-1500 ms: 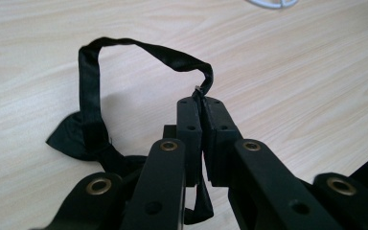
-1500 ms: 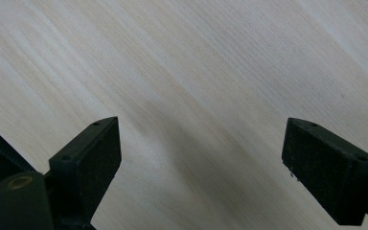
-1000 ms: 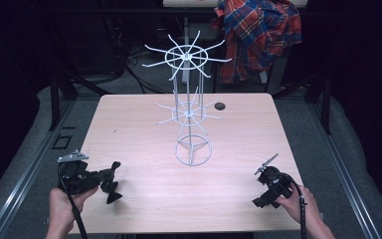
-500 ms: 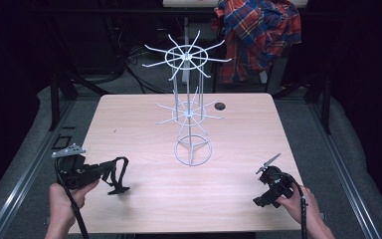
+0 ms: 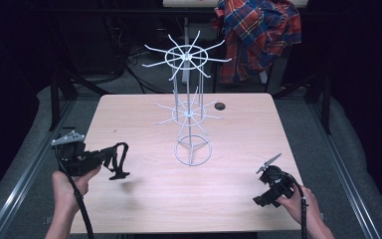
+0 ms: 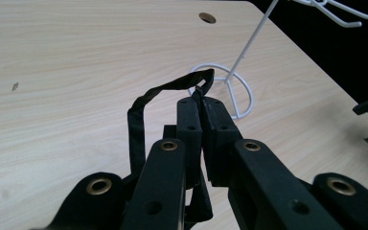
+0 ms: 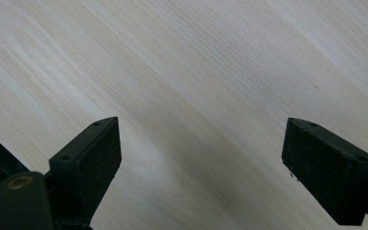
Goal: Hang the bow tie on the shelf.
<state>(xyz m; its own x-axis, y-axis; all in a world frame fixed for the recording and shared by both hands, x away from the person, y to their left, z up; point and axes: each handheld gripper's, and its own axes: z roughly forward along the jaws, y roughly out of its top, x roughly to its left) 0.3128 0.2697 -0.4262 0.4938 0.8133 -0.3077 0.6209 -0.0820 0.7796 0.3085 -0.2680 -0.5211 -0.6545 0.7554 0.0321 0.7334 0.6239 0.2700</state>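
My left gripper (image 5: 107, 158) hovers over the table's left front, shut on a black strap (image 5: 121, 160) that bends into a loop and hangs off the jaws. The left gripper view has the left gripper (image 6: 202, 103) pinching the strap (image 6: 136, 120) at its tip. A white wire rack (image 5: 193, 152) with two tiers of radiating hooks stands mid-table on a ring base (image 6: 230, 91), to the right of the strap and apart from it. My right gripper (image 5: 264, 193) sits low at the front right. The right gripper (image 7: 201, 148) is open over bare wood.
The wooden table (image 5: 139, 109) has a dark round hole (image 5: 220, 106) near its far edge behind the rack. A plaid shirt (image 5: 256, 35) hangs beyond the table. Dark floor and metal rails flank both sides.
My left gripper has risen and shifted away from the front edge, lifting the strap off the table and opening its loop wider. The right gripper has stayed put.
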